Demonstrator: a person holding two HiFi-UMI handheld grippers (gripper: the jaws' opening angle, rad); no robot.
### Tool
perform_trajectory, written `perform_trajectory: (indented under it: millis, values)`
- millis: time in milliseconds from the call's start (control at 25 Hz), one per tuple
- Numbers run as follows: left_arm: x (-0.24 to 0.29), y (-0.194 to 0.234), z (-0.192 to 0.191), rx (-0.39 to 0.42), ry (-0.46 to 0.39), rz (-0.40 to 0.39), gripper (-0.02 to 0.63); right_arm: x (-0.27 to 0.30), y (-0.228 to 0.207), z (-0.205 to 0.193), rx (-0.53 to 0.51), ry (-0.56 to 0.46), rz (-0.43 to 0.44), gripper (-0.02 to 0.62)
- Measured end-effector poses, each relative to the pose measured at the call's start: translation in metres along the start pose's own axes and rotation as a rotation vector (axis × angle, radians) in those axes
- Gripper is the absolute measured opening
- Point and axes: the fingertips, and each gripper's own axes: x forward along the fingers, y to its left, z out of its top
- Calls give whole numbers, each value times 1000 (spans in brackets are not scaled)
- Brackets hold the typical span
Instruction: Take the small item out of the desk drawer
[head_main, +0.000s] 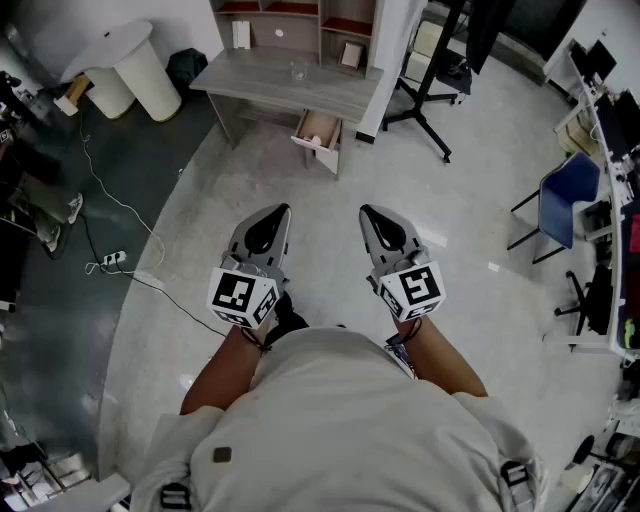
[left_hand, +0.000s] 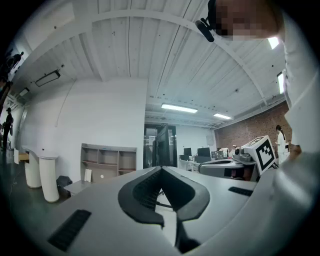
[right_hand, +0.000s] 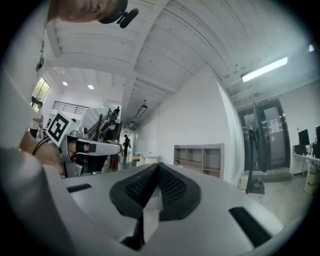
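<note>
A grey desk (head_main: 290, 85) is seen at the far side of the pale floor (head_main: 200, 230), with its drawer (head_main: 318, 132) standing pulled out. Well apart from it, the left gripper (head_main: 283, 208) and the right gripper (head_main: 366, 210) are held level and side by side, each with its jaws pressed fully together on nothing. The small item cannot be made out in the drawer at this range.

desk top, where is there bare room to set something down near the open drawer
The desk top is bare across its left half, from its left end to the glass. A narrower bare strip lies right of the glass, above the open drawer. The back, by the shelf unit, is tighter.
</note>
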Motion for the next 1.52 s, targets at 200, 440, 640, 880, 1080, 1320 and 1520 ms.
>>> perform_trajectory:
  millis: [200, 440, 640, 880, 1080, 1320, 1520]
  values:
    - [1, 0, -4, -6, 12, -3, 15, -2, -2, -1, 9, -1, -14, 20]
    - [7, 3, -8, -12, 19, -13, 15, 0, -6, -5, 21, 4, -30, 20]
    - [9, 16, -11, -22, 24, -18, 15, 11, -8, -8, 37, 12, -53, 20]
    - [12, 46, -20, -47, 37, -15, 15, 39, -5, -18, 79, 38, -63, 20]
    - [16, 84, -30, -64, 37, -12, 15, 76, 4, -28, 80, 53, -60, 20]
    - [25, 145, -39, -80, 44, -34, 15, 140, 19, -34, 79, 70, -61, 20]
    - [36, 200, -41, -92, 52, -79, 15, 197, 30, -37, 77, 90, -80, 20]
